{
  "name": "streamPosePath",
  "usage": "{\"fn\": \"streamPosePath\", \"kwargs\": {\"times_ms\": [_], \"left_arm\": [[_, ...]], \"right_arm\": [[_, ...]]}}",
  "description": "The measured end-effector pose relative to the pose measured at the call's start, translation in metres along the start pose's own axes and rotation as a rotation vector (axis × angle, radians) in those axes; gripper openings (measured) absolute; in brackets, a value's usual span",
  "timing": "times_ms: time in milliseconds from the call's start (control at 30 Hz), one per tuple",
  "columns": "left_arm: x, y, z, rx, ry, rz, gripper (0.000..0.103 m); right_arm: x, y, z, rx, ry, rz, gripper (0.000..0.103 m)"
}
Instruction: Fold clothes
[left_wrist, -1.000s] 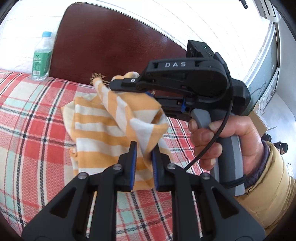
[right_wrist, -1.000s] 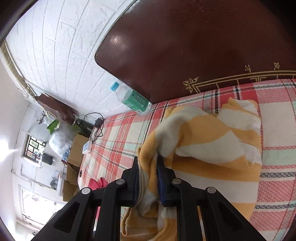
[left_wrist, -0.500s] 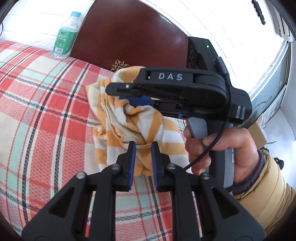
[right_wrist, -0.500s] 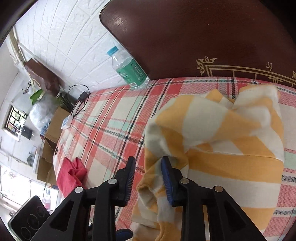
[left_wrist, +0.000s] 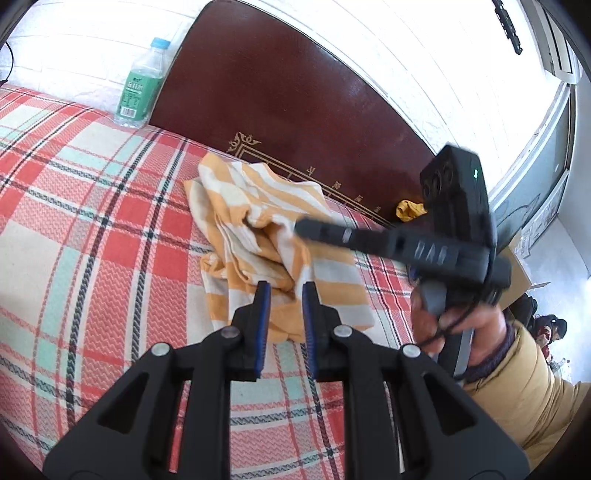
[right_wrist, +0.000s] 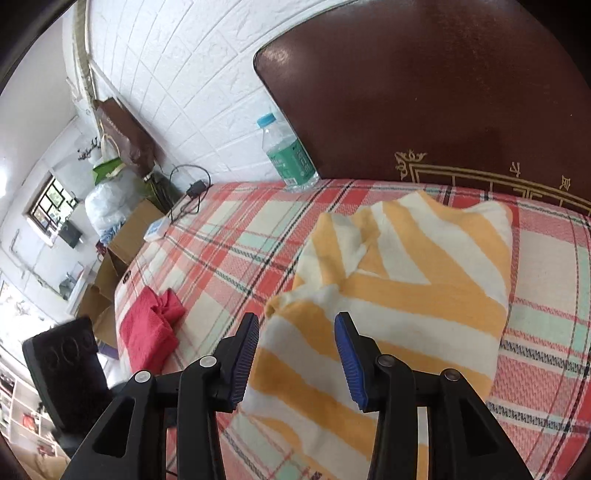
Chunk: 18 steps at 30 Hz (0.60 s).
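The orange-and-white striped garment (left_wrist: 266, 236) lies in a loose, rumpled heap on the plaid bedspread (left_wrist: 92, 229), in the middle of the left wrist view, its far edge close to the dark wooden headboard (left_wrist: 295, 92) at the top of the frame. It is not folded yet; several layers are bunched over each other with no clean edge showing.

The left gripper (left_wrist: 284, 295) sits at the lower middle of its frame, its blue pads narrowly parted at the near edge of the heap. Cloth shows in the gap, but I cannot tell whether the pads are pinching a fold or only hanging in front of it. The right gripper (right_wrist: 295, 332), at the bottom of its own frame, is letting go: its jaws are opening, the pads stand clear of the fabric, and the striped cloth lies beneath and between them without being pressed. In the left view that same tool is a blurred dark shape at the right, held in the person's hand (left_wrist: 454, 325).

This looks like the laying-down step, with the garment just set on the bed. Next it wants spreading: each tool needs a separate corner or hem, pulled apart and flat before any fold. A water bottle (left_wrist: 142, 85) at the upper left and a red cloth (right_wrist: 151, 332) at the lower left of the right view sit well apart.
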<state>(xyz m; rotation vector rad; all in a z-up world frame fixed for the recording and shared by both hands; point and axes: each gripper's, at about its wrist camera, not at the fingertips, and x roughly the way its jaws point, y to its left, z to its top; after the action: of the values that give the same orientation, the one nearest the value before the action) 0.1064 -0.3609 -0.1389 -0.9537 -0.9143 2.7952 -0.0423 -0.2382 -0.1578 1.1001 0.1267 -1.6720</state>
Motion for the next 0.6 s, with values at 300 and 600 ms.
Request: {"fn": "streamPosePath", "kwargs": {"times_ms": [300,600], "left_arm": [[0.000,0.021,-0.002,-0.068,0.018,0.055,0.073],[0.031,0.029,-0.005,-0.126,0.138,-0.031,0.082]], "right_arm": [[0.043,0.045,-0.025,-0.280,0.106,-0.189,0.056],[-0.051,-0.055,-0.007,0.077,-0.085,-0.025,0.076]]}}
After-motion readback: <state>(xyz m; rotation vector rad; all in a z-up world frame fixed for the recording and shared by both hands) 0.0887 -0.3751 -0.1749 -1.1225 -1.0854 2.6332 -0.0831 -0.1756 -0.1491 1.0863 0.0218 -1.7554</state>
